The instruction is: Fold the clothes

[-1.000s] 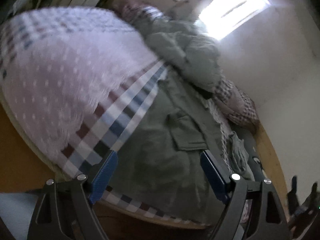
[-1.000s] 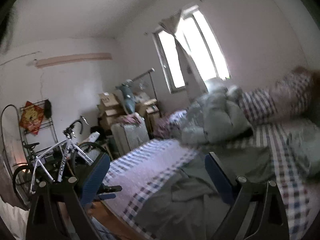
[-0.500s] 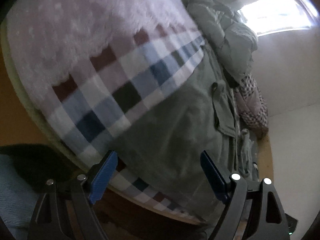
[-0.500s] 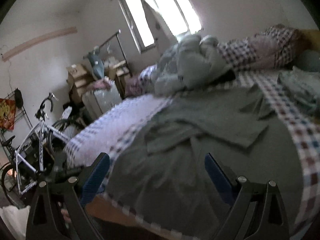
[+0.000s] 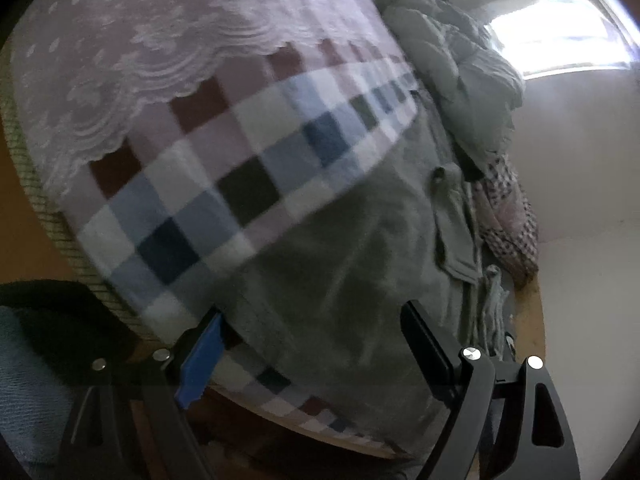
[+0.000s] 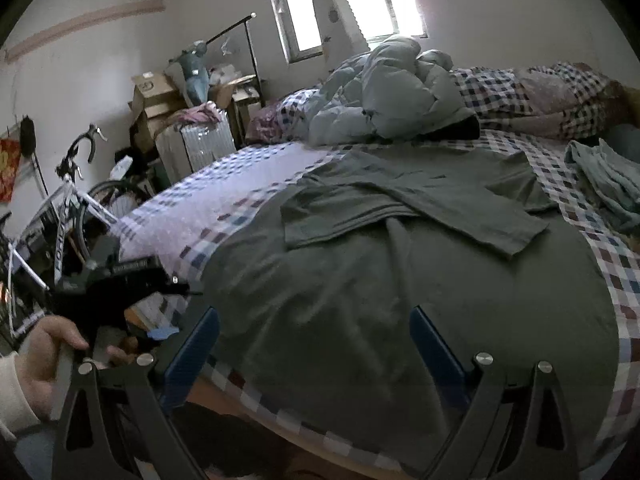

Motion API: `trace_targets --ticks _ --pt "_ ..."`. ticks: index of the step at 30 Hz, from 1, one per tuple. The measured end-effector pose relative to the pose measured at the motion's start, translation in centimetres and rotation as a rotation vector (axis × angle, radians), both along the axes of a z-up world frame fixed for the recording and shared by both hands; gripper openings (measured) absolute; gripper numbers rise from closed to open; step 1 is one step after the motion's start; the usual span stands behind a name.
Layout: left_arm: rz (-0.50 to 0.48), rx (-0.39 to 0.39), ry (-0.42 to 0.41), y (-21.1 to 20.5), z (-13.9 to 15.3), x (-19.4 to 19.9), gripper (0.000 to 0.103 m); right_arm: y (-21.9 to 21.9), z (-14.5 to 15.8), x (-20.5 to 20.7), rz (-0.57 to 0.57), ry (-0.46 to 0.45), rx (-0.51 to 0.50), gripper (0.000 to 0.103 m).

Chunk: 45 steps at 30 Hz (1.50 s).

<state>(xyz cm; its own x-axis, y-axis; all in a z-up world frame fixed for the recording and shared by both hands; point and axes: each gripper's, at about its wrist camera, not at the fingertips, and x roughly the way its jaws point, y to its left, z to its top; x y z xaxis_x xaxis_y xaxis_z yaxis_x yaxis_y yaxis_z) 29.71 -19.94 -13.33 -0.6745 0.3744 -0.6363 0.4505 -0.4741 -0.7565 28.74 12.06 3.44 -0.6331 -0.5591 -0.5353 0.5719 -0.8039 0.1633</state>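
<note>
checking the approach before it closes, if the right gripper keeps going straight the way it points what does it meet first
Most likely the lower part of the green shirt spread on the checked bed cover. The right gripper has open jaws angled down at it, with nothing between them. Depth is uncertain.

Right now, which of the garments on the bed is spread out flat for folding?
The dark green shirt, laid out at the bed's near edge with both sleeves folded in. The pale green clothes at the right lie crumpled in a heap.

Checked bed (image 6: pixel 616 264) carries a spread grey-green shirt (image 6: pixel 400 280), bunched pale duvet (image 6: pixel 392 88), lace cover (image 5: pixel 160 40)
</note>
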Motion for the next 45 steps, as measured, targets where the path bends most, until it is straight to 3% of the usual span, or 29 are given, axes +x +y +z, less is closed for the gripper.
trace_targets --ticks 7,11,19,25,31,39,44,45 --pt "0.010 -0.014 0.086 -0.3 2.0 1.2 0.088 -2.7 -1.2 1.8 0.065 0.079 0.144 0.098" --pt "0.001 0.013 0.063 -1.0 1.4 0.8 0.085 -4.9 -1.9 2.8 0.133 0.155 0.233 0.098" --pt "-0.051 0.016 0.008 -0.7 0.5 0.4 0.031 -8.0 -3.0 4.0 0.233 0.248 0.333 0.098" --pt "-0.052 0.030 0.007 -1.0 0.5 0.8 0.014 -10.8 -3.8 4.8 0.288 0.287 0.351 0.098" --pt "-0.084 0.035 0.003 -0.9 0.7 0.9 0.013 -13.8 -5.8 5.6 0.340 0.344 0.426 0.098" --pt "-0.056 0.033 0.005 -1.5 1.0 1.4 0.013 -16.4 -7.4 5.9 0.379 0.399 0.493 0.097" --pt "-0.034 0.040 -0.005 -1.7 0.6 1.3 0.013 -17.6 -8.1 5.8 0.377 0.422 0.530 0.065" --pt "-0.032 0.043 -0.006 -1.7 0.6 1.3 0.013 -17.7 -8.2 5.7 0.376 0.416 0.535 0.064"
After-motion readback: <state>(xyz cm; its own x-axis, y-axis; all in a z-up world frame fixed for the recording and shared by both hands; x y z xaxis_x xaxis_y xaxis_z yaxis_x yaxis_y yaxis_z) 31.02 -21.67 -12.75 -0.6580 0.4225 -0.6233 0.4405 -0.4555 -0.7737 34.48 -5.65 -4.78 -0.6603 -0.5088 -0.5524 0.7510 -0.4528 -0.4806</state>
